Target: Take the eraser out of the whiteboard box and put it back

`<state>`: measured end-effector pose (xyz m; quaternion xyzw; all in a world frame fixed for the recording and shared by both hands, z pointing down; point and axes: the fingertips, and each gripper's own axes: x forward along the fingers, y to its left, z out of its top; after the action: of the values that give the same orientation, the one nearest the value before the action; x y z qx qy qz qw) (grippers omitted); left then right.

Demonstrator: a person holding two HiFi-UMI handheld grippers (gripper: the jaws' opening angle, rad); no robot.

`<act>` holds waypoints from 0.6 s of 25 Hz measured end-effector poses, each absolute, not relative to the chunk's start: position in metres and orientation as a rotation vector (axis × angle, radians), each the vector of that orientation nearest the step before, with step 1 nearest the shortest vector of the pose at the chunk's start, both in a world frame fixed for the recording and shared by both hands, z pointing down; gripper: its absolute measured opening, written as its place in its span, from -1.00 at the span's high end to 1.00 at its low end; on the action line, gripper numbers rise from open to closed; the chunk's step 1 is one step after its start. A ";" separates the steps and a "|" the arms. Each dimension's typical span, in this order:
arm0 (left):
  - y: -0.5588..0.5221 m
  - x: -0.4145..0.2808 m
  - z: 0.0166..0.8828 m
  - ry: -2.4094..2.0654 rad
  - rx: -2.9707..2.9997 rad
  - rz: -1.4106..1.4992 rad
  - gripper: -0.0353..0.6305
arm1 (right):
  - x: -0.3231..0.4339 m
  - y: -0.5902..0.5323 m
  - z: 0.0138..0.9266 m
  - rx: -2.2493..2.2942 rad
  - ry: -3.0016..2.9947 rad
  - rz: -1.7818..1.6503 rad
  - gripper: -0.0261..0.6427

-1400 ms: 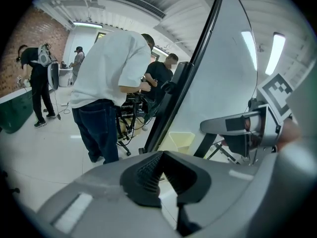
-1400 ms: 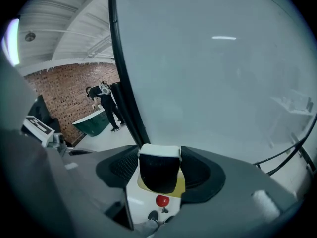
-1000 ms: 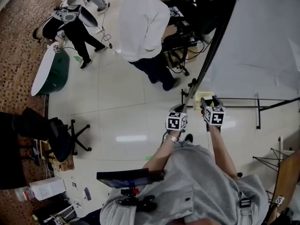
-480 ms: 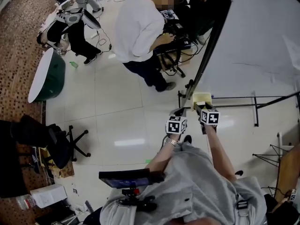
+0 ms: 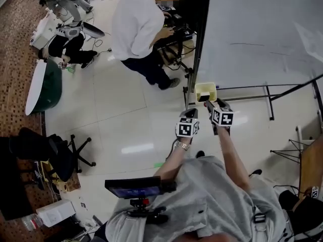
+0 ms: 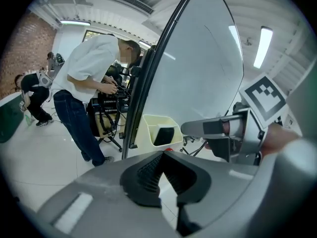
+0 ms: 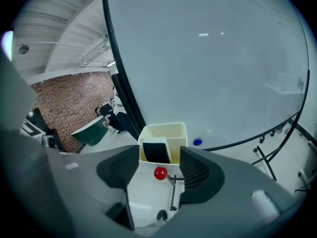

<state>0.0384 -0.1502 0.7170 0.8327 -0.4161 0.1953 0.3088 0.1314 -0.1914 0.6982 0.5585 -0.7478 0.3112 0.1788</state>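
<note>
The black block-shaped whiteboard eraser with a pale top edge stands on end toward the left side of the pale yellow open-topped plastic box. The box hangs at the lower edge of the large white whiteboard, low in the middle of the right gripper view. Our right gripper has its jaws wide apart with nothing between them, and it is lined up so that they frame the box without touching it. Our left gripper has its ribbed jaws pressed together on nothing and sits off to the side, with the box above and beyond its tip. We judge the eraser to be light, with a stiff body and a soft wiping face, so it should take a firm pinch without damage and is unlikely to slip from ribbed pads. The best hold looks to be its exposed upper end, pinched across the thin dimension. We would then lift straight up, since a sideways pull could drag on the box wall or shift the box on the board.
</note>
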 end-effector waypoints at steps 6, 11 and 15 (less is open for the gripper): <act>-0.098 0.047 0.707 -1.197 2.166 0.507 0.88 | 0.138 -0.136 0.688 1.537 -2.173 0.863 0.72; -0.041 0.060 0.716 -1.212 2.130 0.532 0.88 | 0.131 -0.074 0.710 1.416 -2.179 0.927 0.74; -0.026 0.052 0.706 -1.255 2.137 0.534 0.88 | 0.106 -0.043 0.710 1.297 -2.219 0.924 0.74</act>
<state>0.0524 -0.0261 0.7056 0.8045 -0.4726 0.2011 0.2984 0.1058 -0.0430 0.7097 0.4650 -0.7954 0.3313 0.2035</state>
